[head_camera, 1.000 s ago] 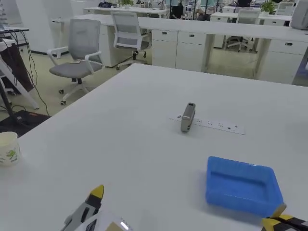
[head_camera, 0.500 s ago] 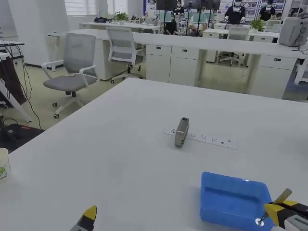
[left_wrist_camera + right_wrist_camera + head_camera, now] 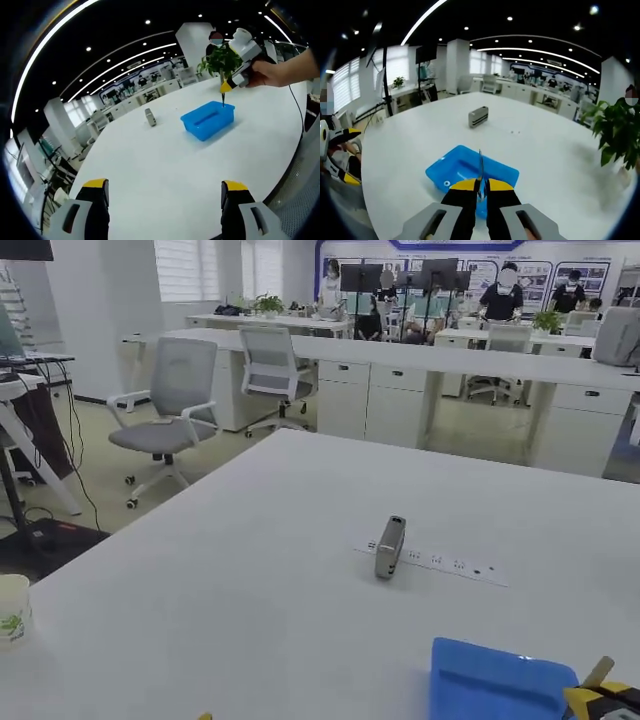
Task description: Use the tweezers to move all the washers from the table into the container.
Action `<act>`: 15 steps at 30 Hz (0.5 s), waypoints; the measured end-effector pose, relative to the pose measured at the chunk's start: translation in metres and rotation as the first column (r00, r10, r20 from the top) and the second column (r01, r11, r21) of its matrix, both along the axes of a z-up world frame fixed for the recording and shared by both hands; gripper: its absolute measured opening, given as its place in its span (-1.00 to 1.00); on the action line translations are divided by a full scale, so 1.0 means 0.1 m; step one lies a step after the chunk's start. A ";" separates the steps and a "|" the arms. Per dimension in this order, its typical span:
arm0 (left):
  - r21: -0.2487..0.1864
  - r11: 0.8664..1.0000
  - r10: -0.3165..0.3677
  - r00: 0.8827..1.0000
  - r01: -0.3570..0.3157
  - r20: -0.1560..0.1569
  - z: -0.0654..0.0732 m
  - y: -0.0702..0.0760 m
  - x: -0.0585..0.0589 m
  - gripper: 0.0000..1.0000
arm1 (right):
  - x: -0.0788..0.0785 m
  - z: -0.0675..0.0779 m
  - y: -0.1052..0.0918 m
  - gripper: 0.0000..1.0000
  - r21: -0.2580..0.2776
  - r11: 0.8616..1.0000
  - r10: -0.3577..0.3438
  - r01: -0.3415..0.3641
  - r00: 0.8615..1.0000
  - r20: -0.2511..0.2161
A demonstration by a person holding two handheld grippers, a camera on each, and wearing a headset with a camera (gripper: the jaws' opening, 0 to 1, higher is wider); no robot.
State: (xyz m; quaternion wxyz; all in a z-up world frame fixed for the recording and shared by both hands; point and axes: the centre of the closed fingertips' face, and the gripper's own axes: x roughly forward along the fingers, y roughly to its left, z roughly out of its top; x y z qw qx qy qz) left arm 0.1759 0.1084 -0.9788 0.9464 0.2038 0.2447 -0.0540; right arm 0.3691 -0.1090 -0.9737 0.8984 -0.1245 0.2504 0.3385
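On the counter [image 3: 250,590], head view: blue container [image 3: 500,680] sits at the near right. The right claw [image 3: 602,696] pokes in just beside it; can't tell its state from this angle. Grey box [image 3: 390,546] is at the end of a power strip [image 3: 450,566] further out, cup [image 3: 12,610] far left.

Left claw view: left claw [image 3: 165,192] is wide, holding nothing, over bare counter well apart from the container. The right claw hangs above the container's far side, with the tweezers [image 3: 222,97] pointing down into it.

Right claw view: jaws pinched narrow on the tweezers, tips over the container's inside. One washer [image 3: 447,184] lies in the container near its left corner. Can't tell if the tips hold anything.

Risks, my read:
- The tweezers are clamped on a thin shank, so a knock against the container wall could twist them in the claw or shove the light container along the counter.
- The washer is small and flat. Letting one go from height could bounce it over the low rim.
- Can't tell whether more washers are left, so the count is unconfirmed.
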 end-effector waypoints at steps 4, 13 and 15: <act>-0.009 1.000 -0.007 1.000 0.007 -0.002 0.00 -0.01 0.00 0.90 | 0.02 -0.17 0.02 -0.96 -0.015 1.000 -0.003 0.003 1.000 -0.029; -0.033 0.999 -0.020 0.999 0.019 -0.026 0.03 -0.06 0.01 0.89 | 0.04 -0.39 0.04 -0.95 -0.062 0.998 0.000 -0.004 0.998 -0.056; -0.059 0.998 -0.022 0.999 0.020 -0.029 0.08 -0.10 0.03 0.88 | 0.04 -0.42 0.04 -0.95 -0.074 0.997 0.002 -0.007 0.998 -0.059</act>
